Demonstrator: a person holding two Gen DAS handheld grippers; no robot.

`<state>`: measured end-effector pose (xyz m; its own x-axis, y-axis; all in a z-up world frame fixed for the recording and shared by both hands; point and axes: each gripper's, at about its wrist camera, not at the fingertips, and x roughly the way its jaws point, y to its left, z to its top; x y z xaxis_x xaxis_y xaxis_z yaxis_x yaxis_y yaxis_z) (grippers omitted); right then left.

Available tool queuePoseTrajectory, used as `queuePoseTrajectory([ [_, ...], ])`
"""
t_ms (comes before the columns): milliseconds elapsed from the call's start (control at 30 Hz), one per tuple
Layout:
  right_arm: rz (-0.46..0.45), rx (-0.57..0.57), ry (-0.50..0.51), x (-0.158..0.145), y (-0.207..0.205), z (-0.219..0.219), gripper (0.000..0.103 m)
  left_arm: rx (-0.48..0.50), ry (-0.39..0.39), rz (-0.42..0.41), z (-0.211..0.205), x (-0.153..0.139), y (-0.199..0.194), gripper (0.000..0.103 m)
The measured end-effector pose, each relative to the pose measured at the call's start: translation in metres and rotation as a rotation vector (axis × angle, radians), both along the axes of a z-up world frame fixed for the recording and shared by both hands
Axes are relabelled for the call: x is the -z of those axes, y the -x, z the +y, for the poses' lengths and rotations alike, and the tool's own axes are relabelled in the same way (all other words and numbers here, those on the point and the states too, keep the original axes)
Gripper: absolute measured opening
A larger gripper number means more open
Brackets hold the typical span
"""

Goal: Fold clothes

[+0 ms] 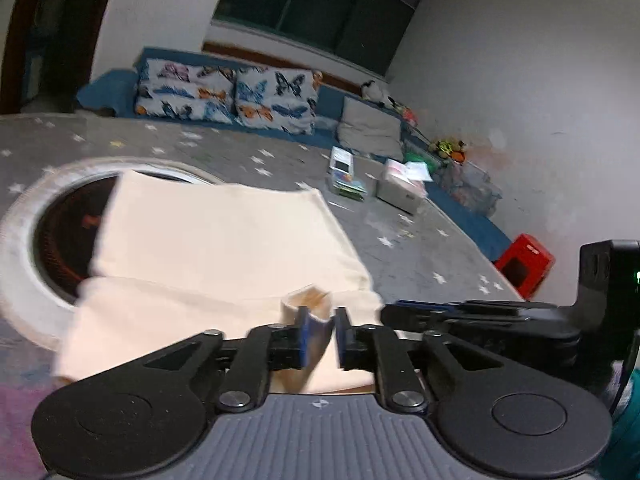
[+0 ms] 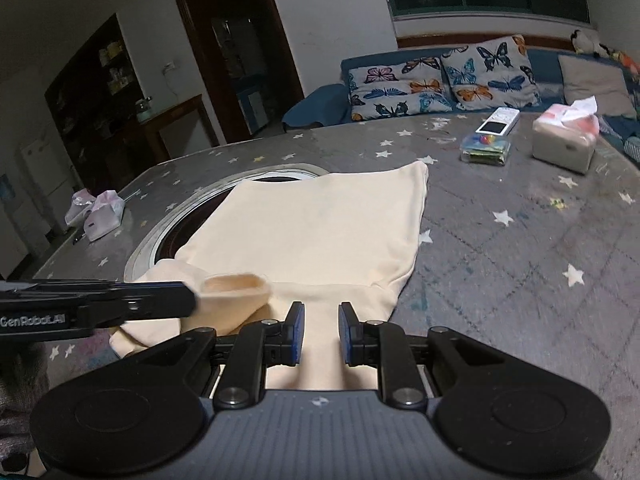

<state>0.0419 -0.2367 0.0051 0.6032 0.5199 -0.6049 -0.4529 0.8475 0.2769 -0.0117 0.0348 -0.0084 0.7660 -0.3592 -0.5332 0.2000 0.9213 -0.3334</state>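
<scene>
1. Looking along the left gripper (image 1: 320, 334), we see its blue pads close together with a rolled-up fold of the cream garment (image 1: 224, 248) pinched between them at the lower centre of the left wrist view.
2. We see the right gripper (image 2: 321, 334) at the bottom centre of the right wrist view with its pads standing apart; cloth lies in the gap below them, and we cannot tell whether the pads touch it.
3. We find the garment spread flat across the middle of both views on the grey star-patterned table (image 2: 520, 248), its far part covering part of a round opening (image 2: 176, 224) with a pale rim and a dark inside; what sits in that opening is too dark for us to make out.
4. We note a tissue box (image 2: 564, 144) in the upper right of the right wrist view, with a white tissue sticking out of its top.
5. We see a clear plastic case (image 2: 485, 150) just left of the tissue box, holding something colourful that we cannot identify, with a white device (image 2: 498, 122) just behind it.
6. We spot small pink-and-white packets (image 2: 98, 212) at the left edge of the table in the right wrist view.
7. We see butterfly-print cushions (image 2: 444, 80) on a blue sofa (image 2: 316, 104) behind the table.
</scene>
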Motion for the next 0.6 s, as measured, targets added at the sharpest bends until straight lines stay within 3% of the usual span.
queuePoseTrajectory([
  [33, 0.006, -0.004, -0.007, 0.0, 0.0, 0.001, 0.018, -0.02, -0.012, -0.007, 0.007, 0.001, 0.004, 0.031],
  [267, 0.03, -0.015, -0.021, 0.002, -0.006, 0.017, 0.023, -0.12, -0.044, -0.031, 0.048, -0.005, 0.019, 0.037],
  [333, 0.034, -0.015, -0.024, 0.003, -0.005, 0.019, 0.035, -0.143, -0.076, -0.031, 0.056, -0.003, 0.023, 0.04],
  [600, 0.075, -0.049, 0.027, 0.012, 0.001, 0.025, 0.034, -0.222, -0.252, 0.004, 0.08, 0.023, 0.051, 0.045],
])
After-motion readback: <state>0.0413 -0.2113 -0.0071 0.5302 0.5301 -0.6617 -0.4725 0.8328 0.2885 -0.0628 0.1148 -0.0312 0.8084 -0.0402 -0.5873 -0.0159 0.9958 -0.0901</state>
